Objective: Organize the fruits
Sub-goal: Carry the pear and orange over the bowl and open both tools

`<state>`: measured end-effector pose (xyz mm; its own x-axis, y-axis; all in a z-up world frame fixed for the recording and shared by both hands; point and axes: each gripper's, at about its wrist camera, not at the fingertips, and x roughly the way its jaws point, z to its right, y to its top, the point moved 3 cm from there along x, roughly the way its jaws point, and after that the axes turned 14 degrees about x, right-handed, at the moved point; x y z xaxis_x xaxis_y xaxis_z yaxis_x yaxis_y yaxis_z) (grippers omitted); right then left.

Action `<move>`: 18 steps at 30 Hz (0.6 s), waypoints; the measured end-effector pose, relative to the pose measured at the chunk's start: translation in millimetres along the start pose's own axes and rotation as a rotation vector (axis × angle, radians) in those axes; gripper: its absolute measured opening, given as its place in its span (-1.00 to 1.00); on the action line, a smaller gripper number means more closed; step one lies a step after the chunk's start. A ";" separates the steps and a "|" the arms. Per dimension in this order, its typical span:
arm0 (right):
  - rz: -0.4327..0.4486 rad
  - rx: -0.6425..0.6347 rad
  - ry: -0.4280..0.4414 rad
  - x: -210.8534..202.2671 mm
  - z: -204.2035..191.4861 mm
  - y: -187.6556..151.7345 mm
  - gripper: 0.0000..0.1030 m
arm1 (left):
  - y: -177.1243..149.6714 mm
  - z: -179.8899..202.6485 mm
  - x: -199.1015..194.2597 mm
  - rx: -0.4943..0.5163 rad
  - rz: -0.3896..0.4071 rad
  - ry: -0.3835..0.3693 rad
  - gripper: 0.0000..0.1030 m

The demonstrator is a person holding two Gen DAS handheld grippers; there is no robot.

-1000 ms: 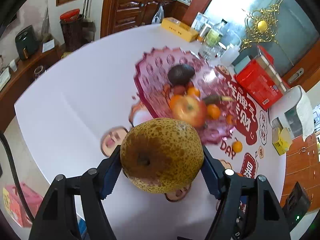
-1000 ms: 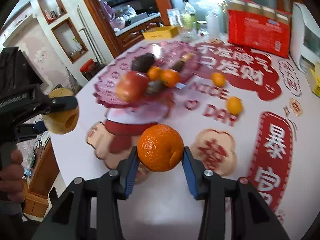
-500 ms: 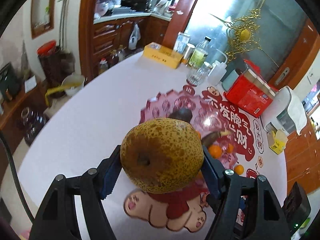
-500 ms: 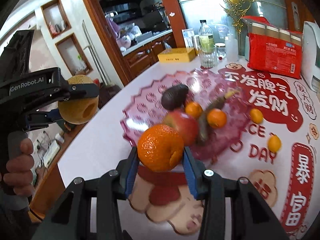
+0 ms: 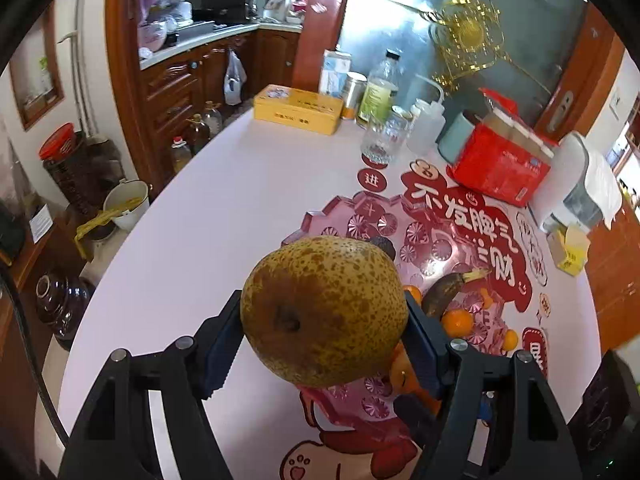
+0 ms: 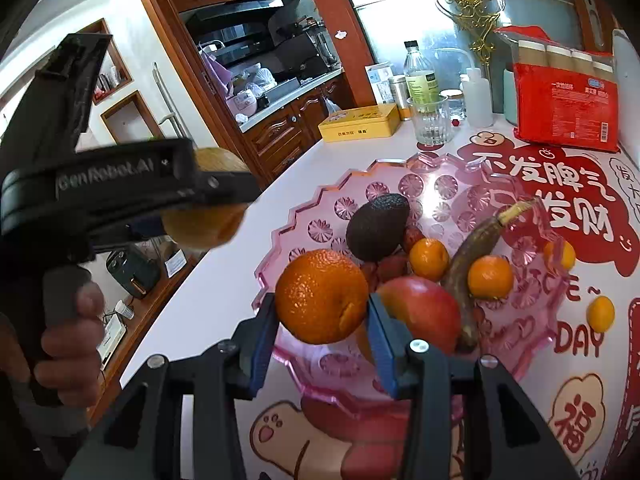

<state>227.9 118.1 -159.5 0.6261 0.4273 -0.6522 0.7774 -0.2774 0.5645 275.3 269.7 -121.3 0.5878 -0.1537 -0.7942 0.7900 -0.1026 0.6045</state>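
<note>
The pear (image 5: 324, 310), brown-speckled and yellow, sits clamped between the left gripper's (image 5: 325, 336) blue pads above the table's (image 5: 224, 208) near edge. The right gripper (image 6: 322, 332) clamps a dimpled orange (image 6: 321, 296) over the pink bowl's (image 6: 320, 220) near rim

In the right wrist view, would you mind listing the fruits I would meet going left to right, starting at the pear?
pear → held orange → avocado → apple → brown banana → small orange on the table
</note>
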 end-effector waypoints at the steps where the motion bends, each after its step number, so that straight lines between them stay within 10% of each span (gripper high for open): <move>1: -0.002 0.000 0.000 3.1 -0.2 1.5 -0.14 | 1.2 -0.2 8.2 0.009 -0.015 0.001 0.40; 13: -0.023 -0.007 -0.050 12.5 1.1 2.9 0.19 | -1.4 -0.8 37.1 0.011 -0.094 -0.028 0.41; 18: 0.000 -0.013 -0.093 -0.7 1.3 2.6 0.26 | 10.1 1.5 12.0 0.075 0.004 -0.020 0.80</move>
<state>229.6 116.0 -158.2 0.6295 0.3451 -0.6961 0.7769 -0.2663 0.5705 290.1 265.3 -124.6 0.5870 -0.1736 -0.7907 0.7716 -0.1755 0.6114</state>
